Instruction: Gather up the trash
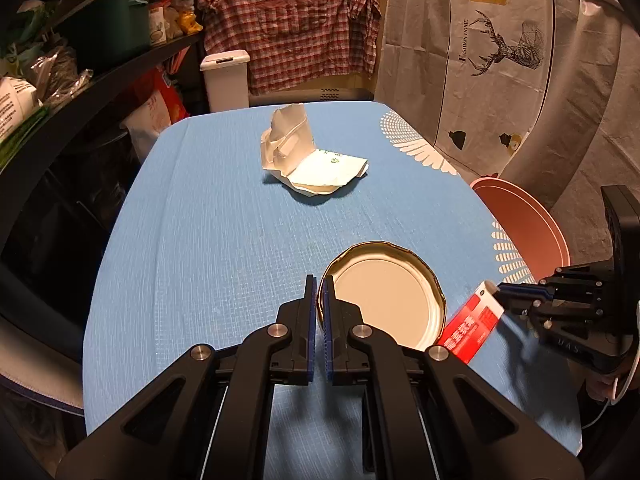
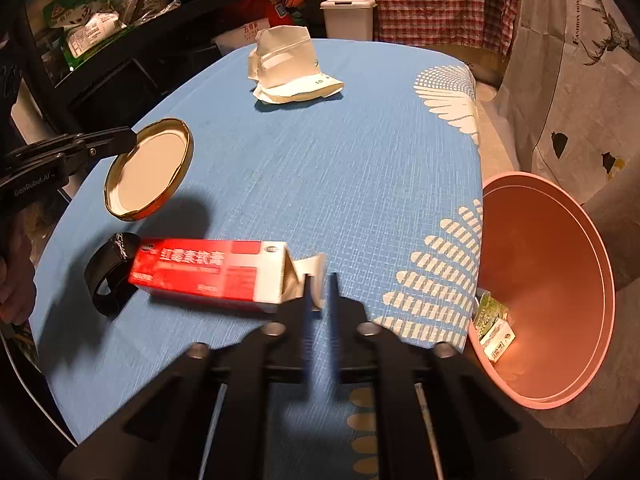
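Left tongs (image 1: 319, 280): black linkage arms, blue-padded fingers (image 1: 310, 312), jaws drawn nearly together and clamped on the rim of a gold lid (image 1: 384, 300), which hangs tilted above the tabletop (image 1: 224, 240).

Right tongs (image 2: 319, 280): same build, blurred, jaws closed to a narrow gap, pinching the white end flap of a red carton (image 2: 208, 270).

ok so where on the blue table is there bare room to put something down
The widest bare stretch of the blue tablecloth runs between the crumpled white wrapper, the gold lid and the pink bin. The near left corner is crowded: lid, red box, black strap, both grippers.
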{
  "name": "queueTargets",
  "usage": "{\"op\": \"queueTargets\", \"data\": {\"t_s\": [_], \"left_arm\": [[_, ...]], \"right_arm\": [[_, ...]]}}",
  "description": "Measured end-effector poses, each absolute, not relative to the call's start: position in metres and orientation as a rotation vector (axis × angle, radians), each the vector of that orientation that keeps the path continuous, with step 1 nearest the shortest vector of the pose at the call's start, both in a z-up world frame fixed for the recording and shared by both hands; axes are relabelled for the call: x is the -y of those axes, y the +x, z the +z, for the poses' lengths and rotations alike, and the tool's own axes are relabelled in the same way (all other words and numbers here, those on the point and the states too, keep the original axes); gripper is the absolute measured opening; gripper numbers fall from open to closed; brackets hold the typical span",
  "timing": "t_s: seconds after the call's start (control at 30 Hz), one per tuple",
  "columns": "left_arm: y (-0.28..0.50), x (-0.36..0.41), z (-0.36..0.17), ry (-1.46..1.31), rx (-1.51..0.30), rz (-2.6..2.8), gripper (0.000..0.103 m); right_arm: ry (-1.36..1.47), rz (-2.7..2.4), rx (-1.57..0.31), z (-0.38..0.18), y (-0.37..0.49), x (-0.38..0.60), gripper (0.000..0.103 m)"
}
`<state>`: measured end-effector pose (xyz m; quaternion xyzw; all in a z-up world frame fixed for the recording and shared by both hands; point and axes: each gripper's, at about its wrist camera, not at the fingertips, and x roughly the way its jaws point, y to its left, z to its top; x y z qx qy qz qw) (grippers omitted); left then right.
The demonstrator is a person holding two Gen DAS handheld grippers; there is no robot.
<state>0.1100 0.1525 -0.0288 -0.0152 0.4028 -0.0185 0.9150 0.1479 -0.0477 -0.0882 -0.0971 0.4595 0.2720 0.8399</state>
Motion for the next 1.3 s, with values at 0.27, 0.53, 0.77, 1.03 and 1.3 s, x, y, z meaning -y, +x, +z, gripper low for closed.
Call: {"op": "queueTargets", "data": {"t_s": [0.27,0.53,0.77,1.03,1.3], "left_arm": [[0.11,-0.154,-0.026,-0.031,-0.818,-0.036,0.003],[0.11,-0.148,-0.019,-0.025,-0.799,-0.042,0.003],[0.109,-0.139,-0.012,-0.022,-0.781,-0.051,0.003],[0.109,-0.125,-0.002,-0.027,-0.755,-0.07,0.003],[0.114,-0.105,0.008,-0.03,-0.733,-0.1,0.003]], "right_arm": [[-0.183,0.57,-0.889,-0.068,0.141,0.058,0.002],[-0.121,0.528,-0.794,-0.041,0.137,0.084,0.001],[-0.085,0.48,-0.735,-0.022,0.133,0.104,0.001],[-0.041,0.432,-0.682,-0.003,0.127,0.127,0.001],[-0.033,0.372,-0.633,0.019,0.127,0.149,0.001]]}}
